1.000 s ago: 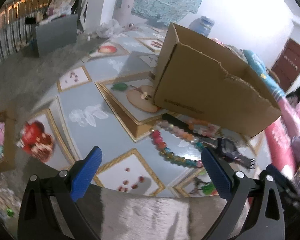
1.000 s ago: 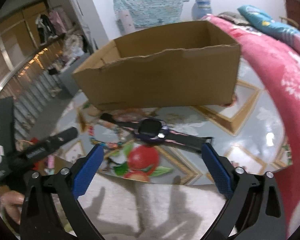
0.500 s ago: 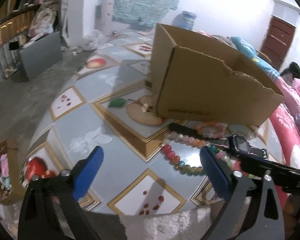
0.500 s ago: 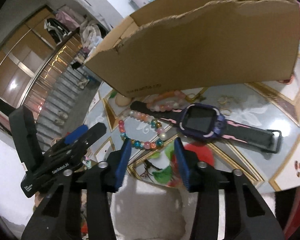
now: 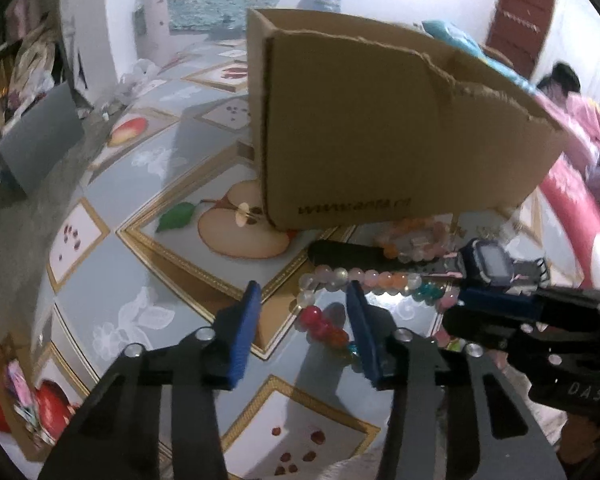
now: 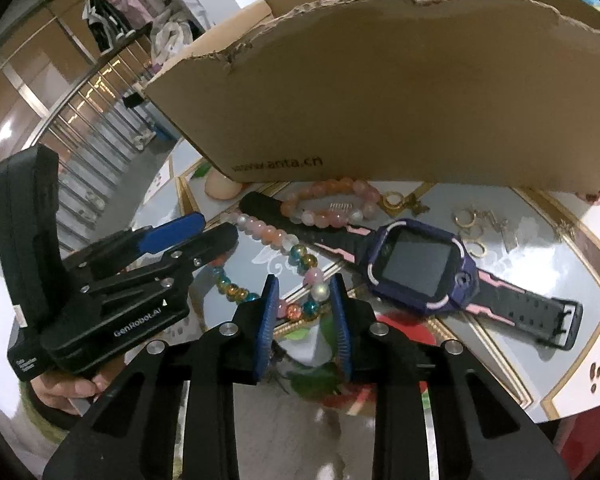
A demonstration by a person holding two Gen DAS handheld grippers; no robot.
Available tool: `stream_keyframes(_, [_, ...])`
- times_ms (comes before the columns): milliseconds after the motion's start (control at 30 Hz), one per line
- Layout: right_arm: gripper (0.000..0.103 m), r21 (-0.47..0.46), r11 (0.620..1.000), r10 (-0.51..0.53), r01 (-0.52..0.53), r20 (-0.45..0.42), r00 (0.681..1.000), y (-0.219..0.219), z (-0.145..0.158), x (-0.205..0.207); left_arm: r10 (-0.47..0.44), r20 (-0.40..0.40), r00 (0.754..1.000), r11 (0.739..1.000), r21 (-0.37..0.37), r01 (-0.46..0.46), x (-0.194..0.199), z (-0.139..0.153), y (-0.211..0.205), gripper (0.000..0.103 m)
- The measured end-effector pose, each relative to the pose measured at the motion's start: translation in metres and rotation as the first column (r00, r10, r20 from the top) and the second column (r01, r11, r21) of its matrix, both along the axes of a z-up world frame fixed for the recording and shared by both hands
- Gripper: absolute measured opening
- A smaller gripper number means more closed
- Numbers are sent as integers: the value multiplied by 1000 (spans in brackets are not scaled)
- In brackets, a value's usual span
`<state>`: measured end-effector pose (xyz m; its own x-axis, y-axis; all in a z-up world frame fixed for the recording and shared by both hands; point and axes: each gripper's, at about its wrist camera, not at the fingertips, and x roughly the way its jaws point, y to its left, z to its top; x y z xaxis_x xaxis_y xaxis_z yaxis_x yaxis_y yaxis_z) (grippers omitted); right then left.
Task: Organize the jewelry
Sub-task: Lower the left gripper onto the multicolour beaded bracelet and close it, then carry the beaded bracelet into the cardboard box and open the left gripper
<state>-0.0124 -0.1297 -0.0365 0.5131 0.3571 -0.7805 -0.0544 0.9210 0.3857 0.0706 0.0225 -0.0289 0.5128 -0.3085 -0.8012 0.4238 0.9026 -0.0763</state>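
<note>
On the glossy table with fruit pictures, a cardboard box stands behind the jewelry. Just in front of the box lie a pink bead bracelet, a purple watch with a black and pink strap, and some small gold earrings to the right of the watch. A longer multicolor bead necklace lies in a loop, and one part of it goes under the watch strap. The right gripper is low over the near part of this necklace; its blue fingers are half closed, with some beads between them, but I cannot tell if they press the beads. The left gripper is also partly closed, with a gap between its fingers, and it holds nothing; it is just beside the red beads of the necklace.
</note>
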Motion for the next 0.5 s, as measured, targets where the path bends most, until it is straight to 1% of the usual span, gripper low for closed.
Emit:
stream_keyframes(67, [20,-21,1000,2,-2,0,1000,0,0,2,-18,4,1000,999,31,18,0,0,-5,33])
stream_keyframes(133, [17,-39,999,7,-7,-2,1000,2,-1,7,-36,5,999,998,57,36,0,0,-10,26])
stream_keyframes(167, [14,-51,999,9,-9,-2,1000,3,-2,9,-44,7,999,997,67,44,0,0,-12,25])
stream_keyframes(200, [10,-70,997,14,-14,-2,1000,5,-2,10,-53,8,999,996,77,52,-1,1,-13,20])
stream_keyframes(233, [8,-88,996,21,-21,-1,1000,9,-2,13,-67,7,998,995,79,66,-1,1,-16,16])
stream_keyframes(300, [8,-102,994,37,-37,2,999,11,-1,14,-67,13,998,993,94,65,-2,0,-17,10])
stream_keyframes(367, [8,-83,995,45,-45,-2,999,11,1,16,-61,7,998,995,76,60,-1,2,-14,9])
stream_keyframes(433, [7,-45,998,53,-53,-10,999,8,3,16,-55,5,998,997,49,55,0,6,-11,9])
stream_keyframes(500, [7,-7,998,62,-62,-13,998,5,5,16,-53,12,999,998,38,53,-3,12,-9,9])
